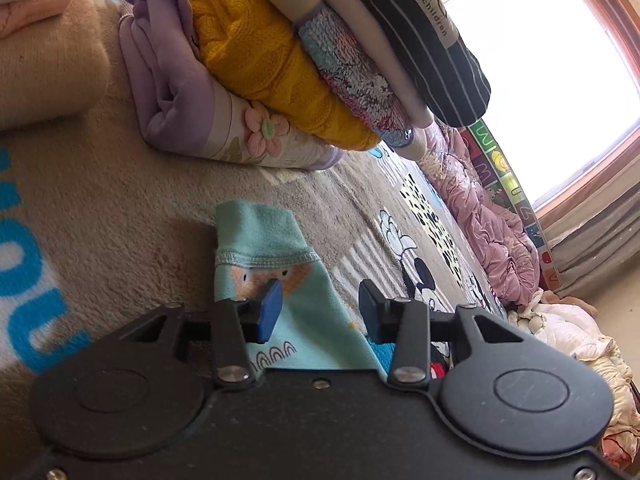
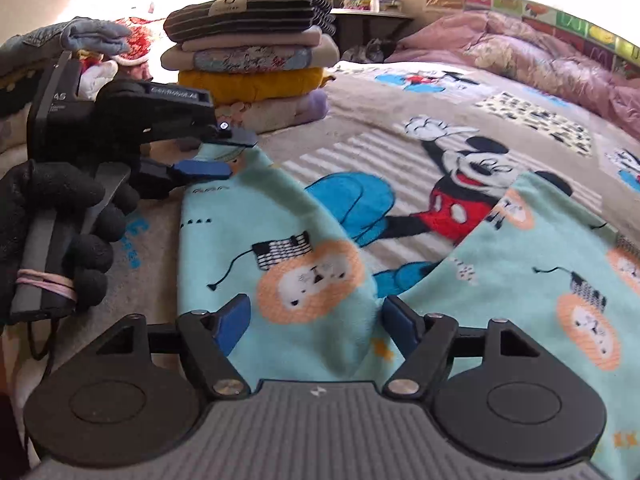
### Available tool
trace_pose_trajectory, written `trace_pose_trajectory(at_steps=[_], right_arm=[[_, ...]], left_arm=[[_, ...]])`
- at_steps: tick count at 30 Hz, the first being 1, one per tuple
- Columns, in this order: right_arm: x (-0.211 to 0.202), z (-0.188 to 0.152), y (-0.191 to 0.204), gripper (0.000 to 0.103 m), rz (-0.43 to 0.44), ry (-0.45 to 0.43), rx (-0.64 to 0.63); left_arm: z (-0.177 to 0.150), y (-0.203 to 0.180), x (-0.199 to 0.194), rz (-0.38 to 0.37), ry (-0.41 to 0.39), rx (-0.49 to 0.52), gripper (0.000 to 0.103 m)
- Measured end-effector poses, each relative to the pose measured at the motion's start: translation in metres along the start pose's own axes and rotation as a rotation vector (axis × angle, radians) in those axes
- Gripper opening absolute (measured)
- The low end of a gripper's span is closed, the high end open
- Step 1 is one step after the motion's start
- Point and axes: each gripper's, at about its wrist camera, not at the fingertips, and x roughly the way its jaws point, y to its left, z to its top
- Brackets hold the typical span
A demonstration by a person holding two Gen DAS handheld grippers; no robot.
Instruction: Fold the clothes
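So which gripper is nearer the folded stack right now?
Left. The left gripper is at the teal pants leg's far end, just in front of the folded stack. The right gripper is further back, over the pants' crotch.

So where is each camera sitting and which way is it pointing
Left wrist: on the left gripper, low over the blanket, looking along open fingers at the pants cuff, the stack and window beyond.
Right wrist: on the right gripper, open over the pants, facing across the bed; the left gripper and gloved hand show at left.
Shared: pants, stack, blanket.
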Motion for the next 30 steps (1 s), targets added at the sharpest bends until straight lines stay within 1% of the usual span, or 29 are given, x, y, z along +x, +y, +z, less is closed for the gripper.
trace_pose_trajectory(at_steps=[2, 4, 6, 8, 9, 10, 11, 12, 14, 16, 19, 20, 22, 23, 24, 25, 27, 28, 29, 30], right_arm=[[-0.022, -0.009, 0.009, 0.07, 0.012, -0.014, 0.008], [-0.044, -0.019, 0.018, 0.07, 0.024, -0.028, 0.017], [-0.066, -0.028, 0.027, 0.07, 0.036, -0.043, 0.025], [-0.087, -0.037, 0.036, 0.068, 0.048, -0.057, 0.033], [-0.099, -0.043, 0.036, 0.068, 0.037, -0.067, 0.047], [-0.111, -0.052, 0.025, 0.066, -0.013, -0.083, 0.082], [-0.123, -0.06, 0.013, 0.059, -0.063, -0.099, 0.117], [-0.135, -0.069, 0.002, 0.055, -0.114, -0.115, 0.151], [-0.159, -0.087, -0.021, 0.048, -0.215, -0.146, 0.221], [-0.173, -0.097, -0.048, 0.047, -0.307, -0.172, 0.28], [-0.178, -0.108, -0.078, 0.045, -0.382, -0.185, 0.32], [-0.176, -0.113, -0.081, 0.046, -0.394, -0.175, 0.312], [-0.166, -0.125, -0.084, 0.046, -0.389, -0.106, 0.312], [-0.159, -0.133, -0.083, 0.046, -0.388, -0.068, 0.3], [-0.15, -0.144, -0.077, 0.046, -0.391, -0.02, 0.261], [-0.146, -0.153, -0.07, 0.046, -0.4, 0.006, 0.226], [-0.16, -0.157, -0.052, 0.046, -0.44, -0.048, 0.179], [-0.165, -0.159, -0.046, 0.046, -0.454, -0.066, 0.161], [-0.167, -0.16, -0.044, 0.047, -0.454, -0.062, 0.157], [-0.168, -0.161, -0.043, 0.049, -0.454, -0.059, 0.152]], left_arm=[[0.0, -0.002, -0.001, -0.007, -0.005, 0.002, 0.041], [-0.001, -0.011, -0.001, -0.018, -0.017, 0.027, 0.041], [-0.005, -0.028, -0.007, -0.043, -0.031, 0.104, 0.041], [-0.016, -0.057, -0.013, -0.118, -0.024, 0.229, 0.041], [-0.025, -0.072, -0.017, -0.169, -0.008, 0.291, 0.041], [-0.038, -0.084, -0.018, -0.2, 0.017, 0.35, 0.041], [-0.052, -0.097, -0.019, -0.23, 0.041, 0.409, 0.041], [-0.065, -0.11, -0.02, -0.258, 0.066, 0.466, 0.041], [-0.095, -0.121, -0.021, -0.262, 0.127, 0.532, 0.041], [-0.125, -0.124, -0.027, -0.251, 0.183, 0.588, 0.041], [-0.166, -0.132, -0.038, -0.233, 0.237, 0.665, 0.041], [-0.179, -0.135, -0.041, -0.227, 0.255, 0.691, 0.041], [-0.206, -0.135, -0.049, -0.211, 0.296, 0.749, 0.041], [-0.221, -0.134, -0.053, -0.186, 0.312, 0.798, 0.041], [-0.235, -0.135, -0.058, -0.153, 0.282, 0.879, 0.041], [-0.249, -0.136, -0.063, -0.122, 0.251, 0.957, 0.041], [-0.262, -0.141, -0.075, -0.101, 0.191, 1.025, 0.041], [-0.262, -0.14, -0.081, -0.14, 0.186, 0.981, 0.041], [-0.262, -0.139, -0.087, -0.176, 0.182, 0.94, 0.045], [-0.268, -0.137, -0.089, -0.173, 0.194, 0.938, 0.05]])
